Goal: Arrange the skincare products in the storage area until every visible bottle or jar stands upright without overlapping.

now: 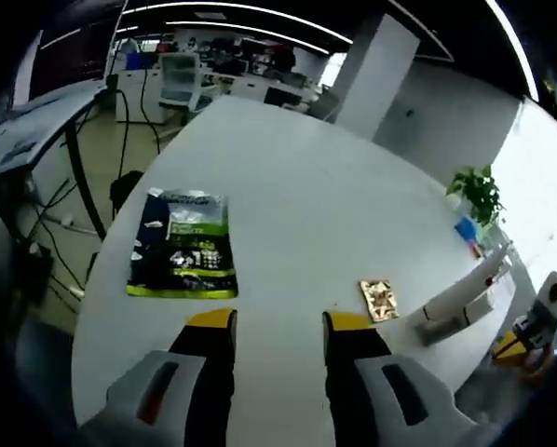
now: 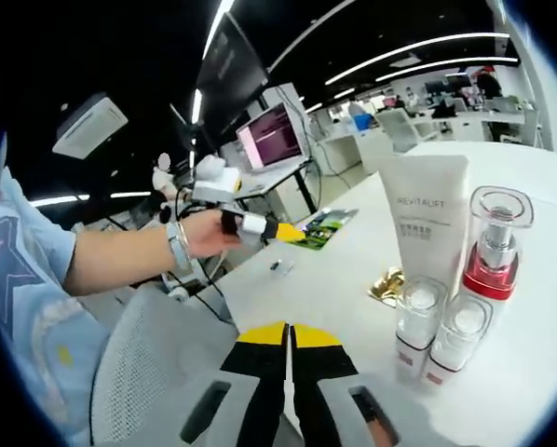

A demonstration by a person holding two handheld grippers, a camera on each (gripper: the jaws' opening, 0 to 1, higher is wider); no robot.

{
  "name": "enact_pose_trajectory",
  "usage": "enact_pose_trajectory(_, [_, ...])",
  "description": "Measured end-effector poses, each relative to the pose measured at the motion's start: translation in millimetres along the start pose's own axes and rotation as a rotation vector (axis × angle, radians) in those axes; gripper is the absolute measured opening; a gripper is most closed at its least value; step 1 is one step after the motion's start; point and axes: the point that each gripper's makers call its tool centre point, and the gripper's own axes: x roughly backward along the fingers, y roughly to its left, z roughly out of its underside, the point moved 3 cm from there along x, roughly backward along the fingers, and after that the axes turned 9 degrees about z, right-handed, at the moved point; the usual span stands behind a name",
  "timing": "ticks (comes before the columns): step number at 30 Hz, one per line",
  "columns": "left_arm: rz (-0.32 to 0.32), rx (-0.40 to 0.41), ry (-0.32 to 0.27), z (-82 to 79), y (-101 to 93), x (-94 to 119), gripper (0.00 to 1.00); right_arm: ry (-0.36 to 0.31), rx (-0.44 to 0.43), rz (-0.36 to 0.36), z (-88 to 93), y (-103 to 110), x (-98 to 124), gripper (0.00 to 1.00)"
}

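In the left gripper view, the left claw (image 1: 278, 328) hangs wide open and empty over the white tabletop (image 1: 306, 186), near a green packet (image 1: 183, 245) and gold sachet (image 1: 378, 299). In the right gripper view, the right claw (image 2: 288, 337), closed and empty, faces the tube (image 2: 427, 223), pump bottle (image 2: 495, 244) and two small bottles (image 2: 418, 321), all upright; the arranging looks nearly finished, with perhaps only spacing to check.

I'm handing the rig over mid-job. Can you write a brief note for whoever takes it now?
Left hand-held gripper: open, empty, above the white table.
Right hand-held gripper: shut, empty.
Products: white Revitalift tube, red-based pump bottle and two small white bottles stand upright, tightly clustered, at the table edge.
Also on the table: a green-and-black packet and a gold sachet.
Done: all upright.
Left: check spacing; the small bottles may touch.
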Motion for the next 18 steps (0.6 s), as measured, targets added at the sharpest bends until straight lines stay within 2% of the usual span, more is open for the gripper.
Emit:
enact_pose_trajectory(2, [-0.05, 0.0, 0.022, 9.4, 5.6, 5, 0.41, 0.003, 0.005, -0.001, 0.5, 1, 0, 0.0])
enact_pose_trajectory(4, [-0.135, -0.005, 0.075, 20.2, 22.8, 5, 0.49, 0.007, 0.011, 0.0, 1.0, 1, -1, 0.0])
enact_pose_trajectory(5, [-0.157, -0.008, 0.101, 25.4, 26.5, 6, 0.52, 0.008, 0.012, 0.0, 1.1, 1, -1, 0.0])
enact_pose_trajectory(7, [-0.193, 0.002, 0.152, 37.9, 31.6, 6, 0.55, 0.01, 0.012, -0.001, 1.4, 1, -1, 0.0])
enact_pose_trajectory(11, [-0.229, 0.054, 0.218, 54.5, 41.2, -2, 0.61, 0.013, 0.012, 0.001, 1.8, 0, -1, 0.0])
enact_pose_trajectory(13, [-0.254, 0.061, 0.244, 57.2, 47.5, -4, 0.59, 0.017, 0.015, 0.005, 2.4, 0, -1, 0.0])
enact_pose_trajectory(14, [-0.263, 0.012, 0.232, 51.7, 51.3, -6, 0.57, 0.018, 0.015, 0.006, 2.6, 0, -1, 0.0])
enact_pose_trajectory(15, [-0.27, -0.012, 0.267, 52.5, 52.0, -6, 0.56, 0.018, 0.015, 0.007, 2.7, -1, -1, 0.0])
enact_pose_trajectory(17, [-0.264, -0.055, 0.274, 49.9, 49.1, -10, 0.55, 0.019, 0.014, 0.008, 2.6, -1, -1, 0.0])
enact_pose_trajectory(18, [-0.27, -0.022, 0.278, 51.6, 48.4, -11, 0.54, 0.018, 0.013, 0.007, 2.5, -1, -1, 0.0])
